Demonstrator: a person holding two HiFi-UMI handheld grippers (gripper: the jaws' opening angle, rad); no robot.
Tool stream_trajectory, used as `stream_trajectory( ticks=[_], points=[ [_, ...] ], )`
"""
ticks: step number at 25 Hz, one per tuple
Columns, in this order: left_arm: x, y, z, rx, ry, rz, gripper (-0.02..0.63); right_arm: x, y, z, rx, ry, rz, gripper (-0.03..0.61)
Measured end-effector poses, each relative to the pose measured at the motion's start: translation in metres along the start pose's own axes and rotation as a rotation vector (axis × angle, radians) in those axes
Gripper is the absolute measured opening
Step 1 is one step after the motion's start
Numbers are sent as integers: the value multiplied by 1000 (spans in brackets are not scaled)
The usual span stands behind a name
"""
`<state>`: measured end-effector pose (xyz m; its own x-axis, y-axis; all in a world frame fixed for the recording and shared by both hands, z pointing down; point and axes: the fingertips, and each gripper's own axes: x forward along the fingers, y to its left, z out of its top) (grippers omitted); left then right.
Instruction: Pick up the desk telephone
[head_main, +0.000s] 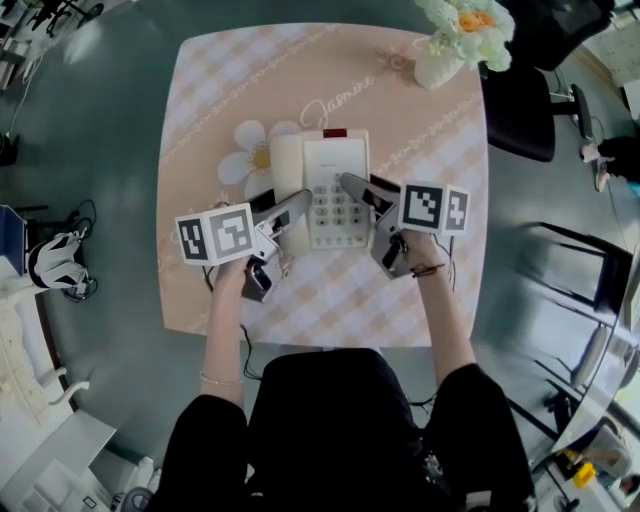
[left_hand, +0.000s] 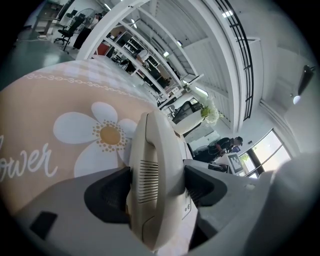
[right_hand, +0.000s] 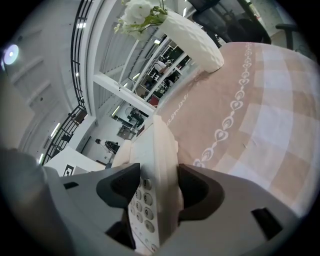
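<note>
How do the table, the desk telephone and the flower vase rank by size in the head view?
Table: clearly largest.
Desk telephone: next.
Flower vase: last, but narrowly; the frame's top edge cuts its flowers, so that order is unsure.

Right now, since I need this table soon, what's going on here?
A person holds a gripper in each hand at a cream desk telephone on the table. The left gripper is clamped on the handset at the phone's left side. The right gripper straddles the phone's right edge by the keypad and appears to press on it. The phone looks to lie flat, not yet lifted. A vase of white flowers stands at the far right corner.
</note>
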<state>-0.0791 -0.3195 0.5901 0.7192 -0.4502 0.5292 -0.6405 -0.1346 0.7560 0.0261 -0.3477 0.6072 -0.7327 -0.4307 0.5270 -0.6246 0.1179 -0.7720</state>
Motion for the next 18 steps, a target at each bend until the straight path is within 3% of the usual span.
stream_trajectory(
  ticks=[8,18],
  points=[
    [3,1,-1,47,-18,64,327,0,-1,1,5,-7,-2,222],
    [1,0,-5,-6,-25,94,324,-3,2,1,-10,3,-18,219]
  ],
)
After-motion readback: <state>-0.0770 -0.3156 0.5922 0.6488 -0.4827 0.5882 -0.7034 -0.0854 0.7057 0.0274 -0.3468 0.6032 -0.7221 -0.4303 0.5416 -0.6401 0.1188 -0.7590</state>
